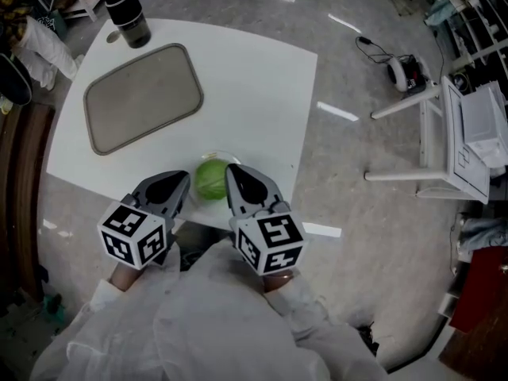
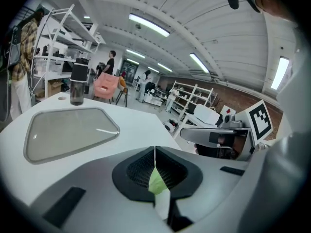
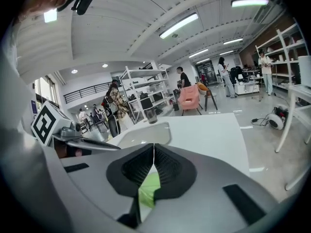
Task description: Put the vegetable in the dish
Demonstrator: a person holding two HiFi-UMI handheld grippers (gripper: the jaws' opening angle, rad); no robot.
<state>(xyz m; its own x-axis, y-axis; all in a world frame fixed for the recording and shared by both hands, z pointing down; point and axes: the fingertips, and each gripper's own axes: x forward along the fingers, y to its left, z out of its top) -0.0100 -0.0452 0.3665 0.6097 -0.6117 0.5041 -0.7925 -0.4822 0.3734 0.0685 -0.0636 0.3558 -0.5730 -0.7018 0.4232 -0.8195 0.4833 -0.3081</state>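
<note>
Where the bench [image 1: 254, 94] ends nearest the person, the cabbage [image 1: 211, 178] lies on the white top, a round green head close to the edge. The left gripper [image 1: 181, 181] is just beside it on one side and the right gripper [image 1: 232, 171] just beside it on the other. The head view does not settle whether either one touches it. Both point away from the person and somewhat downward.

Left gripper view: fingers [image 2: 138, 169] shut, tips meeting in a thin line, nothing clamped there. A sliver of green shows through the gap lower down, behind the tips.

Right gripper view: same reading. Fingers [image 3: 167, 166] closed tip to tip, a green patch in the gap below them, not pinched.

Dish [image 1: 143, 94]: flat grey rectangular tray with rounded corners, lying askew on the far left part of the bench, well apart from the cabbage. The cabbage is not in it.

Black bottle [image 1: 128, 14]: upright, just beyond the dish's far corner, near the far edge of the bench.

Each gripper carries a marker cube [image 1: 133, 235] at its rear, above the person's white sleeves [image 1: 238, 324]. The floor [image 1: 357, 213] around the bench is grey and glossy. Both gripper views show shelving and people standing far back in the room, too small to detail.
</note>
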